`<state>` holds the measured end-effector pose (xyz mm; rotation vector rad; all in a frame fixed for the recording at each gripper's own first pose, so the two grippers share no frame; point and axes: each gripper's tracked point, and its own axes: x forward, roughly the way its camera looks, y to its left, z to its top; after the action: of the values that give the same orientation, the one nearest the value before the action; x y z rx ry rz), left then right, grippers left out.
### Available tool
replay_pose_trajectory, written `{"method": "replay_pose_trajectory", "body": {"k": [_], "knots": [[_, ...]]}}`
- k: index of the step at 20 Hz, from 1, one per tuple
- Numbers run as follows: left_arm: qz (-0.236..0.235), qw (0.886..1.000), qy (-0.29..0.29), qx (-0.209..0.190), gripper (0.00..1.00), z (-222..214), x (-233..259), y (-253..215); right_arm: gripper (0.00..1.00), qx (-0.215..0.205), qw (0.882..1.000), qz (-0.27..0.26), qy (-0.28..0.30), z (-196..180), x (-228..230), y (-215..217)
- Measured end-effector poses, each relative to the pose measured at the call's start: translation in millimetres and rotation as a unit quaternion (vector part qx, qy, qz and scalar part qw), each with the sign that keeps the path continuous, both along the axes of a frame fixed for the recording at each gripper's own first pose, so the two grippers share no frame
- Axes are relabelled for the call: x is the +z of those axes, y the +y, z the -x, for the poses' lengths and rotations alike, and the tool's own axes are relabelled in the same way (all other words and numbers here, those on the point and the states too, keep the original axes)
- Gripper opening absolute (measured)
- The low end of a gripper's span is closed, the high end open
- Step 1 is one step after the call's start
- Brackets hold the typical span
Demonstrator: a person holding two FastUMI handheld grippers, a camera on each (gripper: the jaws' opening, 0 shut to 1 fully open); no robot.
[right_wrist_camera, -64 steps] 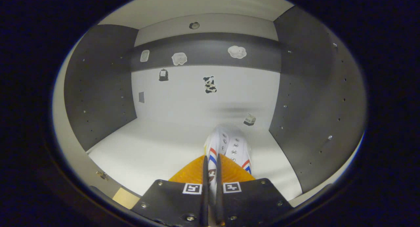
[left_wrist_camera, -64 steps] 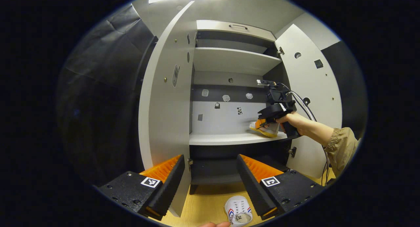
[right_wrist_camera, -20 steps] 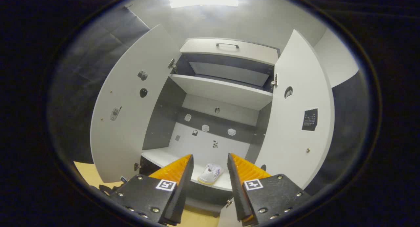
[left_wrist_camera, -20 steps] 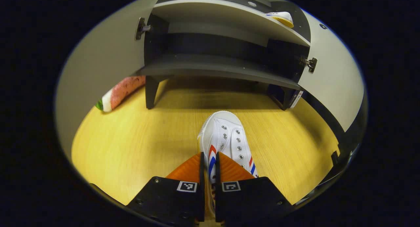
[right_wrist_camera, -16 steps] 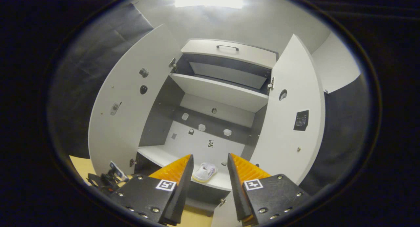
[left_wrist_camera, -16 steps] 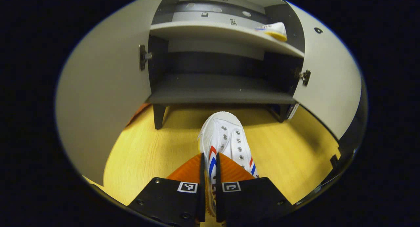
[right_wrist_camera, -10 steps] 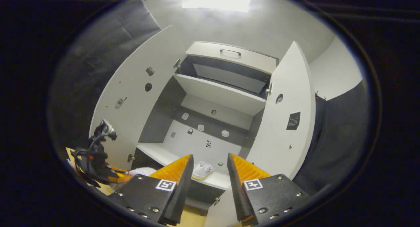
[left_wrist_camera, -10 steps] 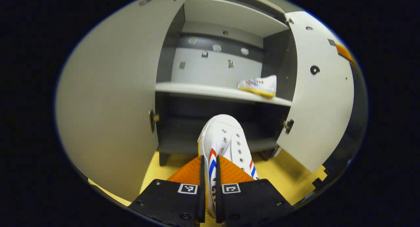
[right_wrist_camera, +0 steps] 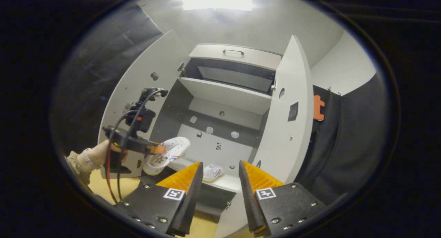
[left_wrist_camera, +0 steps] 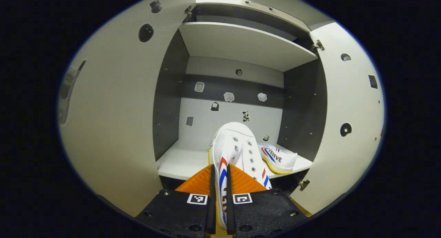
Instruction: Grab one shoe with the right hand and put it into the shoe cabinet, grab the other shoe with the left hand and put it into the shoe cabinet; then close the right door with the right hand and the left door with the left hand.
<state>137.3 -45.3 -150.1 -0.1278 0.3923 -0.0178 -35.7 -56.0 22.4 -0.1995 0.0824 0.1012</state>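
A white shoe with red and blue stripes [left_wrist_camera: 237,148] is pinched at its heel by my left gripper [left_wrist_camera: 219,183], held in the air just before the white middle shelf [left_wrist_camera: 179,162] of the open shoe cabinet. The other shoe [left_wrist_camera: 278,158] lies on that shelf at the right, toe inward. In the right gripper view my right gripper [right_wrist_camera: 219,164] stands open and empty, back from the cabinet. That view also has the left gripper [right_wrist_camera: 155,149] with its shoe [right_wrist_camera: 170,150] at the left and the shelved shoe [right_wrist_camera: 212,172] between my fingers.
Both doors stand wide open: the left door [left_wrist_camera: 113,121] and the right door [left_wrist_camera: 344,127]. An upper shelf [left_wrist_camera: 241,45] and a top drawer with a handle [right_wrist_camera: 233,52] lie above. The wooden floor [right_wrist_camera: 127,184] runs below. A hand [right_wrist_camera: 100,153] and cables trail behind the left gripper.
My left gripper has lifted its shoe from the floor up to the middle shelf's height. The right gripper, open, has stayed back and turned slightly right.
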Motion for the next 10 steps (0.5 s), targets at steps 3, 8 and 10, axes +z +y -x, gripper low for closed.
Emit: {"method": "replay_pose_trajectory", "body": {"k": [3,8,10], "knots": [[-0.009,1.000,0.012,0.016,0.12,-43.4,-8.5,0.8,0.60,-0.012,1.000,-0.003,-0.001,7.5,-3.2,-21.2],[-0.003,0.999,0.037,0.033,0.12,-101.9,-31.0,2.2,0.61,-0.024,0.999,-0.016,0.023,19.5,-17.5,-50.6],[-0.039,0.997,0.049,0.034,0.12,-116.0,-44.1,5.8,0.61,-0.013,0.999,-0.036,0.033,25.2,-22.8,-49.5]]}}
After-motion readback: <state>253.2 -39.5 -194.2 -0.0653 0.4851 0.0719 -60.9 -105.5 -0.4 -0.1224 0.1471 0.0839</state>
